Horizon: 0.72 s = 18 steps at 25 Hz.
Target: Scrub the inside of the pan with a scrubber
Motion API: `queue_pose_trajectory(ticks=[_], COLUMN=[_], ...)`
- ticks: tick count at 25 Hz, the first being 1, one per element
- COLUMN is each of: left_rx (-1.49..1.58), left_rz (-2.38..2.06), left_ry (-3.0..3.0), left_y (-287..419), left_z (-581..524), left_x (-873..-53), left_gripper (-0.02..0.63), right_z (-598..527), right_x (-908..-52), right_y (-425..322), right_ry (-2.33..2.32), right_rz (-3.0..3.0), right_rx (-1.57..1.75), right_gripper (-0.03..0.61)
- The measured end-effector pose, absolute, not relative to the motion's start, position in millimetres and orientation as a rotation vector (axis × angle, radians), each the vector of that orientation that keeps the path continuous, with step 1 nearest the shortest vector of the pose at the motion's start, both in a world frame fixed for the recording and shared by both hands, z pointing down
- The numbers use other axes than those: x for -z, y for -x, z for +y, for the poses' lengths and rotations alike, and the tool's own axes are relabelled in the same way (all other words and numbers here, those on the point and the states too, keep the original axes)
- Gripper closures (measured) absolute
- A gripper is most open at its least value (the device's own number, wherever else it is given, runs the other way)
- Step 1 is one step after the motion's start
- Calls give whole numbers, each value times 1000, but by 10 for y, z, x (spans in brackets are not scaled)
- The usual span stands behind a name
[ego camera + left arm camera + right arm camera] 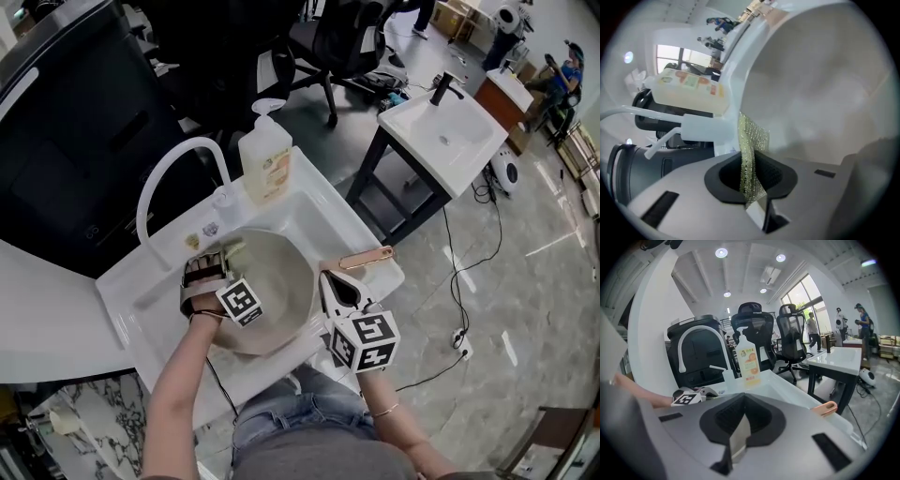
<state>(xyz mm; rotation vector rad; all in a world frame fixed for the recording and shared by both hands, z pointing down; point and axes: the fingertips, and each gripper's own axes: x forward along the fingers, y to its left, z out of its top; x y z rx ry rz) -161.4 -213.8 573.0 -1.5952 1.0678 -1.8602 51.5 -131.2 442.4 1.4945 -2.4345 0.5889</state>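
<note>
A pale grey pan [277, 291] lies in the white sink [319, 211], its copper-coloured handle [367, 257] pointing right. My left gripper [217, 258] is at the pan's left rim, shut on a gold mesh scrubber [232, 249]. In the left gripper view the scrubber [750, 150] sticks up between the jaws of that gripper [752, 183], beside the pan's inner wall [825, 93]. My right gripper [339, 286] is at the pan's right side near the handle. In the right gripper view the gripper [743, 420] is shut on the pan's thin rim [739, 438], with the handle's end [824, 408] to the right.
A soap pump bottle [265, 159] and a white arched faucet [173, 169] stand at the sink's back edge. A second white sink on a dark stand [445, 131] is to the right, and office chairs [337, 42] are behind. People stand far off by the window.
</note>
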Motion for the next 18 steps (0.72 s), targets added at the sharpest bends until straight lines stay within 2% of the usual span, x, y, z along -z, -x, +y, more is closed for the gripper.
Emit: queue_pose_trajectory(ticks=[9,18], left_rx=[1251,589], left_rz=[1585,1722], left_ry=[2384,2807], left_y=[1061,786], left_z=[-1963,-1683], left_x=[-5149,-4540], left_gripper=[552,551], right_z=[-1261,-1169], right_x=[-4382,-4254], right_y=[-417,-345], right_ry=[-1494,-1508], right_rz=[-2455,-2490], right_rx=[-571,-531], right_gripper=[568,568])
